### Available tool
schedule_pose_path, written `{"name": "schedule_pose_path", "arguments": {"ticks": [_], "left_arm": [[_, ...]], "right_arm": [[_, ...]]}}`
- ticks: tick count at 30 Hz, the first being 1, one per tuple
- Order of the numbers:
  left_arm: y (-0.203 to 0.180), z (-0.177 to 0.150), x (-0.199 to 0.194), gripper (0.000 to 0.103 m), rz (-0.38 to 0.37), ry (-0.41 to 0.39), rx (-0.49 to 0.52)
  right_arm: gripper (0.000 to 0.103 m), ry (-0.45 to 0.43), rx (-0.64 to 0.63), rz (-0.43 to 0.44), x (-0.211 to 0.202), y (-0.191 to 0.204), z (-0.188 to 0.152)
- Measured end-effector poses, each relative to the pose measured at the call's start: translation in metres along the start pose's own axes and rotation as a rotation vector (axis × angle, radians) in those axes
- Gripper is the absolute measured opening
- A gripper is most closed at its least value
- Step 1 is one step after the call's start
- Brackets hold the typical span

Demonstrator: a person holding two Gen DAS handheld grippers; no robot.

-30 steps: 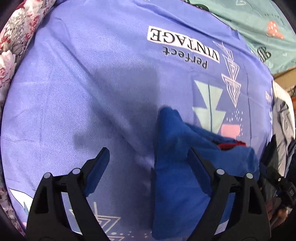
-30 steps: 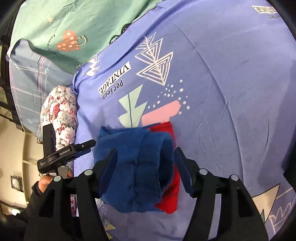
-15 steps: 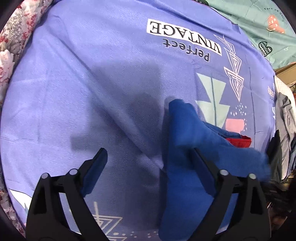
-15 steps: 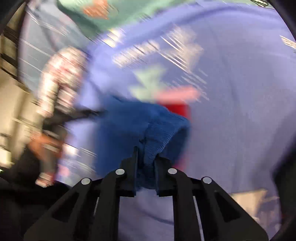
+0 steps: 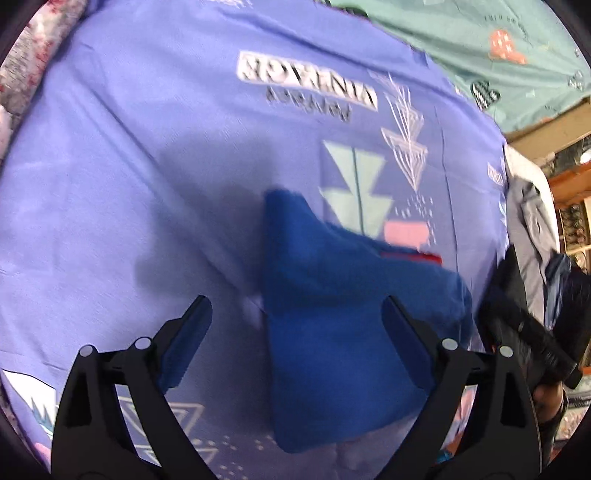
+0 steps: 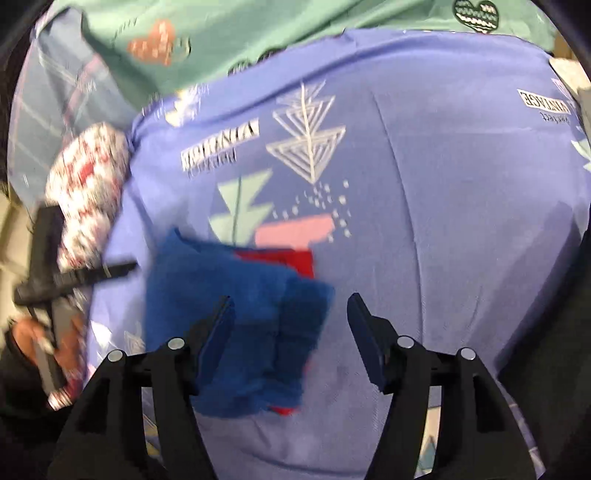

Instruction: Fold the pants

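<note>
The blue pants (image 5: 332,332) lie folded into a small bundle on the purple printed bedsheet (image 5: 147,166), with a red strip (image 5: 410,257) showing at the far edge. My left gripper (image 5: 295,321) is open just above the bundle, which lies between its fingers toward the right one. In the right wrist view the pants (image 6: 236,325) lie flat with the red part (image 6: 288,258) behind. My right gripper (image 6: 291,317) is open and empty over the bundle's right edge. Both views are blurred by motion.
A green sheet (image 6: 258,33) lies at the head of the bed. A floral pillow (image 6: 85,192) sits at its left. Grey clothes (image 5: 532,229) and shelves (image 5: 569,192) are past the bed's right edge. The purple sheet (image 6: 461,221) extends to the right.
My right gripper was shut on the blue bundle's folded edge half a second ago; now it is open and the bundle lies flat on the sheet. The left gripper stayed open.
</note>
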State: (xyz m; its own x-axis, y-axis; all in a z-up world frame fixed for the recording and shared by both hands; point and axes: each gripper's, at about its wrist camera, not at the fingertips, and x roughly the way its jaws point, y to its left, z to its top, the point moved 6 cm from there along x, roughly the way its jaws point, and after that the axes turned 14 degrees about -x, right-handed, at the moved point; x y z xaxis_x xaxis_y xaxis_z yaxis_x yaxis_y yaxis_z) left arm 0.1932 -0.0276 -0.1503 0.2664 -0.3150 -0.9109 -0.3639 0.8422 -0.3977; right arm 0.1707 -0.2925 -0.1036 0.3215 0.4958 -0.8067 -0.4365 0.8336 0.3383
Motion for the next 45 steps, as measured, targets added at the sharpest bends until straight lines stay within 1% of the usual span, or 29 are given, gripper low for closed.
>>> {"name": "schedule_pose_path", "arguments": {"ticks": [1, 2, 3, 5, 6, 7, 9, 11, 12, 14, 16, 20, 23, 25, 26, 27, 28, 29, 30, 31, 34, 38, 39, 40, 41, 42, 43, 44, 45], "left_arm": [[-0.001, -0.003, 0.006, 0.094, 0.01, 0.014, 0.001], [-0.002, -0.006, 0.014, 0.094, 0.019, 0.028, 0.001], [-0.003, -0.01, 0.025, 0.094, 0.033, 0.049, -0.001], [0.004, -0.014, 0.04, 0.096, 0.074, 0.07, -0.018], [0.007, -0.013, 0.045, 0.096, 0.066, 0.078, -0.039], [0.01, -0.013, 0.047, 0.097, 0.063, 0.089, -0.062], [0.013, -0.014, 0.042, 0.096, 0.038, 0.12, -0.111], [0.013, -0.016, 0.031, 0.095, 0.03, 0.105, -0.094], [0.013, -0.017, 0.027, 0.095, 0.026, 0.099, -0.083], [0.015, -0.025, 0.019, 0.095, -0.006, 0.11, -0.083], [0.019, -0.031, 0.016, 0.095, -0.036, 0.137, -0.103], [0.024, -0.053, 0.024, 0.095, -0.082, 0.218, -0.139], [0.022, -0.062, 0.039, 0.095, -0.071, 0.246, -0.152], [0.02, -0.063, 0.042, 0.095, -0.058, 0.231, -0.138], [0.02, -0.063, 0.044, 0.096, -0.03, 0.219, -0.117], [0.02, -0.063, 0.045, 0.096, -0.018, 0.216, -0.107], [0.02, -0.063, 0.046, 0.096, -0.016, 0.215, -0.103], [0.019, -0.063, 0.046, 0.096, -0.014, 0.216, -0.101], [0.018, -0.063, 0.045, 0.096, -0.003, 0.213, -0.095], [0.018, -0.063, 0.044, 0.096, 0.001, 0.21, -0.095], [0.012, -0.064, 0.039, 0.095, -0.042, 0.22, -0.092], [0.005, -0.065, 0.053, 0.095, -0.073, 0.275, -0.086], [0.005, -0.063, 0.055, 0.096, -0.073, 0.283, -0.085], [0.004, -0.062, 0.056, 0.096, -0.068, 0.279, -0.082], [0.0, -0.062, 0.057, 0.096, -0.069, 0.275, -0.073], [-0.006, -0.063, 0.057, 0.087, -0.083, 0.281, -0.044], [-0.012, -0.064, 0.059, 0.068, -0.088, 0.296, -0.018], [-0.017, -0.066, 0.059, 0.065, -0.079, 0.307, 0.002], [-0.022, -0.068, 0.056, 0.054, -0.073, 0.299, 0.028]], "right_arm": [[0.059, 0.009, -0.017, 0.026, 0.011, 0.006, 0.001], [0.056, 0.019, -0.027, 0.026, 0.02, 0.01, 0.0], [0.056, 0.035, -0.031, 0.021, 0.03, 0.012, -0.001], [0.056, 0.121, -0.069, -0.082, 0.058, 0.008, -0.012], [0.057, 0.139, -0.081, -0.108, 0.066, 0.008, -0.015], [0.06, 0.135, -0.081, -0.113, 0.069, 0.008, -0.017], [0.062, 0.13, -0.056, -0.087, 0.06, 0.007, -0.016], [0.064, 0.093, -0.019, -0.041, 0.043, 0.006, -0.015], [0.066, 0.078, -0.003, -0.024, 0.035, 0.005, -0.016], [0.086, 0.04, 0.062, 0.018, 0.016, -0.002, -0.024], [0.09, 0.039, 0.117, 0.06, 0.009, -0.007, -0.035], [0.09, 0.084, 0.216, 0.115, 0.021, -0.013, -0.06], [0.09, 0.096, 0.263, 0.166, 0.034, -0.008, -0.068], [0.09, 0.111, 0.225, 0.135, 0.04, 0.0, -0.07], [0.09, 0.132, 0.188, 0.107, 0.043, 0.003, -0.071], [0.09, 0.154, 0.149, 0.072, 0.046, 0.006, -0.071], [0.09, 0.198, 0.085, 0.0, 0.051, 0.008, -0.074], [0.09, 0.219, 0.055, -0.029, 0.054, 0.01, -0.075], [0.09, 0.219, 0.046, -0.025, 0.053, 0.013, -0.075], [0.09, 0.208, 0.06, 0.008, 0.051, 0.016, -0.073], [0.09, 0.164, 0.1, 0.095, 0.047, 0.022, -0.066], [0.09, 0.162, 0.132, 0.129, 0.063, 0.022, -0.061], [0.091, 0.161, 0.124, 0.118, 0.066, 0.025, -0.058], [0.088, 0.166, 0.107, 0.124, 0.07, 0.03, -0.054], [0.087, 0.165, 0.09, 0.101, 0.071, 0.032, -0.052], [0.085, 0.161, 0.082, 0.08, 0.073, 0.033, -0.051], [0.079, 0.165, 0.077, 0.061, 0.074, 0.036, -0.05], [0.068, 0.169, 0.069, 0.057, 0.074, 0.038, -0.049], [0.061, 0.171, 0.078, 0.065, 0.07, 0.034, -0.052]]}}
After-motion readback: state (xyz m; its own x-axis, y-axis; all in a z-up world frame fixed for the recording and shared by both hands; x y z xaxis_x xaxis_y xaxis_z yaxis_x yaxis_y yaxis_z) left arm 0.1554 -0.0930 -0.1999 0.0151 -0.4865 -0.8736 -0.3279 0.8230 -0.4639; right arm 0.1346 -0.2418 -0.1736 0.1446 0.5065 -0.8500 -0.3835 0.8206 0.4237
